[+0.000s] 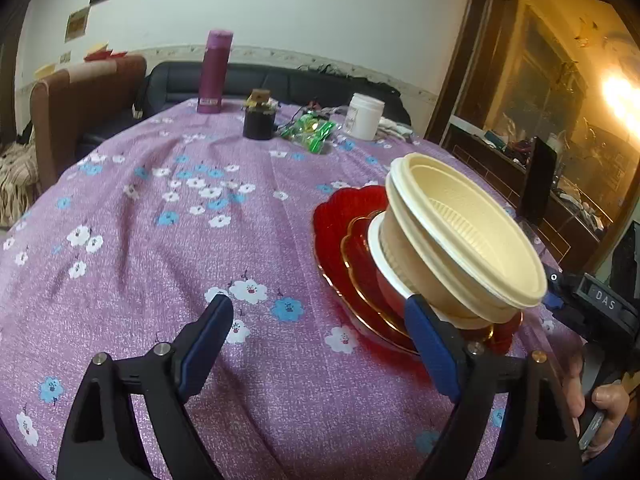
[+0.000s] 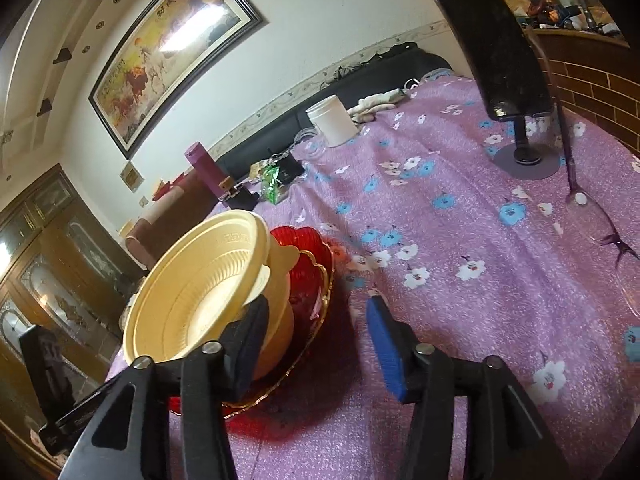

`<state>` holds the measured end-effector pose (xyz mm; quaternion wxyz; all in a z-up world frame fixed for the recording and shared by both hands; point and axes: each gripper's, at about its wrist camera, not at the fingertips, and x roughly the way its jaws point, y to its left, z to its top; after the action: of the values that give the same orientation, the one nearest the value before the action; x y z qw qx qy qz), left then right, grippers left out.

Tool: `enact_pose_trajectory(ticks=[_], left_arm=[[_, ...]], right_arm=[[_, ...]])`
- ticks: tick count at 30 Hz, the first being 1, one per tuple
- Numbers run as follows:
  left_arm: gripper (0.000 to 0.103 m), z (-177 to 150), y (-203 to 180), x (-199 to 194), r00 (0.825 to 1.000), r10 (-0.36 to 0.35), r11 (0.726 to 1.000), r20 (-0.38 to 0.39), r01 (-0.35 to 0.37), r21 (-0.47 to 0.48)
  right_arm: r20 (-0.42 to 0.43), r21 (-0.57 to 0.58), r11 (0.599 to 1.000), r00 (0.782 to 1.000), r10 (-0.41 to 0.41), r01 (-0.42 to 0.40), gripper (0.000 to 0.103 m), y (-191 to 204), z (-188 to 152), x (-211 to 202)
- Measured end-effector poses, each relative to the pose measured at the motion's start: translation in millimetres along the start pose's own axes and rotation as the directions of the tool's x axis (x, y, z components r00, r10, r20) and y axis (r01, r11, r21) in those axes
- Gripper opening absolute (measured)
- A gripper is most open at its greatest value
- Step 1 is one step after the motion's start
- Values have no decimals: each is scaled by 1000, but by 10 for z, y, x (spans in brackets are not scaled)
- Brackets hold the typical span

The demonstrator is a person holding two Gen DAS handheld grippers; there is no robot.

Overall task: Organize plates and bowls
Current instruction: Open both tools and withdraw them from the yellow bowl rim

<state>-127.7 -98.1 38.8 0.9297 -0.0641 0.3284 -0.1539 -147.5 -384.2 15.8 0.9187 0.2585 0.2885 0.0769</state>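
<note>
The cream bowls [image 1: 464, 236] sit stacked and tilted on the red plates [image 1: 336, 232] on the table; I see my left gripper [image 1: 320, 340] and right gripper [image 2: 316, 340] both open, holding nothing.

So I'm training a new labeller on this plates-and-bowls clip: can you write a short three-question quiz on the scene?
1. True or false: the cream bowls sit stacked on the red plates.
2. What is between the left gripper fingers? A) a bowl B) a plate C) nothing
3. Fill in: the tall bottle at the far edge of the table is ____.

Key: 1 true; 2 C; 3 purple
</note>
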Motion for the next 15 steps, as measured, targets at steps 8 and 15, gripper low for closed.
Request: enact_pose_trajectory(ticks=[8,15], left_arm=[[89,4,-22,23,1000,3,1000,-10,-3,8],[89,-14,-3,3,1000,0,1000,-7,0,0]], right_arm=[[-6,-9,1000,1000,-28,28,62,4,-32,-28],[-16,32,999,999,-43,44,64,-62,-23,-33]])
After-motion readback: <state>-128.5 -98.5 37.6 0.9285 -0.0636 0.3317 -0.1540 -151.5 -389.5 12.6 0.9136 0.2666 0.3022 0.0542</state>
